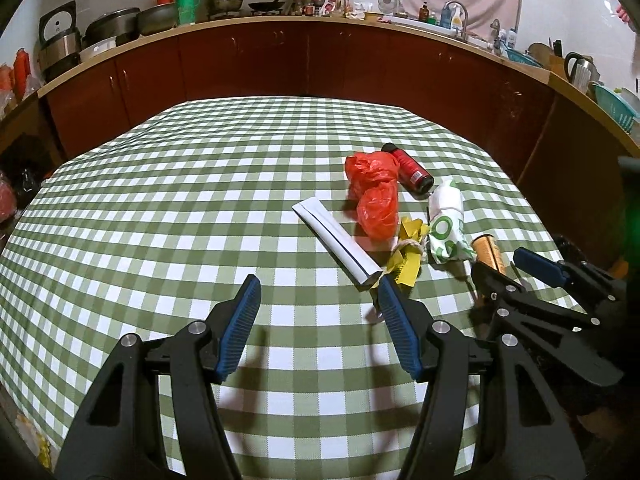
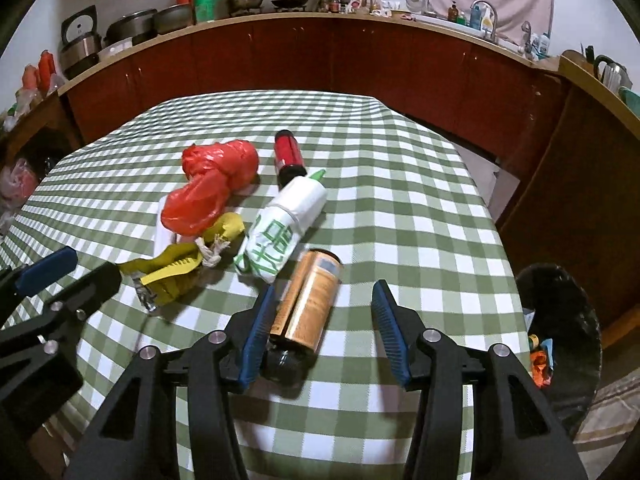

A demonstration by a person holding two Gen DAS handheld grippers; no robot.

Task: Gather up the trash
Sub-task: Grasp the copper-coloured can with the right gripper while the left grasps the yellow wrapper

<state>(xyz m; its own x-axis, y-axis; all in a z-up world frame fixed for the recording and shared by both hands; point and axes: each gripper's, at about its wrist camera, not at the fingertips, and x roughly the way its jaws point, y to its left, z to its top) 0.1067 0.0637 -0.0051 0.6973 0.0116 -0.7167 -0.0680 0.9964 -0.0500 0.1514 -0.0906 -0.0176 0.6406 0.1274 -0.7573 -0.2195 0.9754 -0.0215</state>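
Pick-up stage: right claw [image 2: 322, 330] released, straddling orange bottle [image 2: 308, 304] lying just before white bag [image 2: 280, 232]; left claw [image 1: 318, 330] released, empty. Next: clench, carry toward black bin [image 2: 560, 320].

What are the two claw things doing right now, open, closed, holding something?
Left gripper: open, holding nothing.
Right gripper: open, with the orange can lying between its jaws against one pad, not clamped.
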